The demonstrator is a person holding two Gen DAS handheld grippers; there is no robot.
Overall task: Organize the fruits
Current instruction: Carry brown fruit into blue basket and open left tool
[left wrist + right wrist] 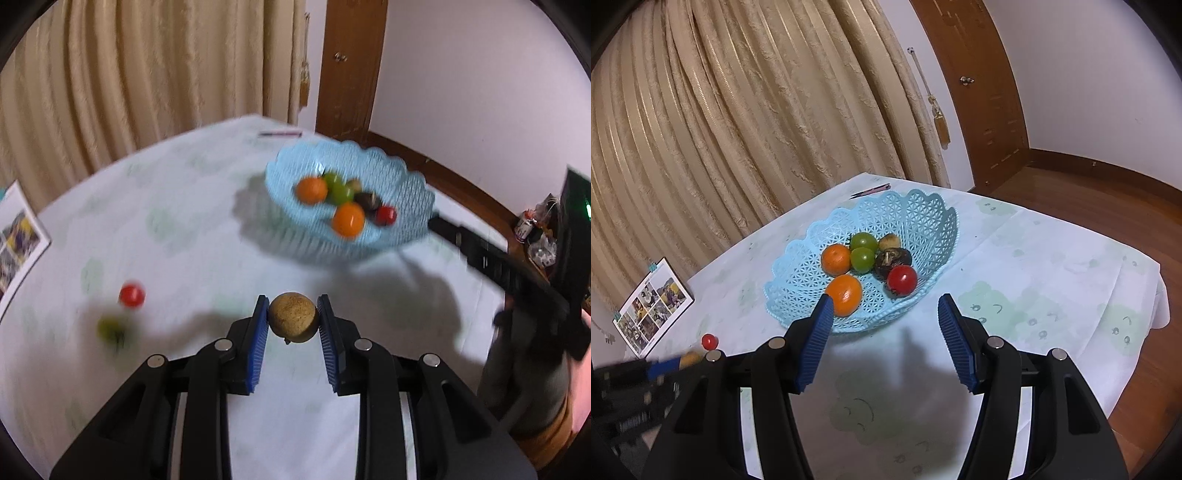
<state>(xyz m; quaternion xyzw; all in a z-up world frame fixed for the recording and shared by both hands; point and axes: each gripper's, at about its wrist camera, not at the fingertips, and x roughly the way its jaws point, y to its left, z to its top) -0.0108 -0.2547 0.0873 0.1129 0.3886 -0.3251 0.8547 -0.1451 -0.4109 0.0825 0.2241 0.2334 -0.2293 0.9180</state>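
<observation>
Only the left wrist view shows the left tool (293,317) pinching a rough brown round fruit (293,316) between its blue pads (260,325), jaws narrowed onto it and held above the desk (192,229). Ahead and to the right of that tool sits the light blue basket (402,192), blurred here. To its left, on the desk, lie a small red tomato (132,294) and a green fruit (110,329).

The right wrist view gives the sharp look into the basket (798,291): two oranges (844,295), two green tomatoes (863,249), a dark fruit (892,259), a red tomato (902,280) and a small brown one at the back. The right tool (885,306) hangs just short of the basket's near rim, jaws wide and holding nothing. Far to its left stands a photo calendar (653,308).
</observation>
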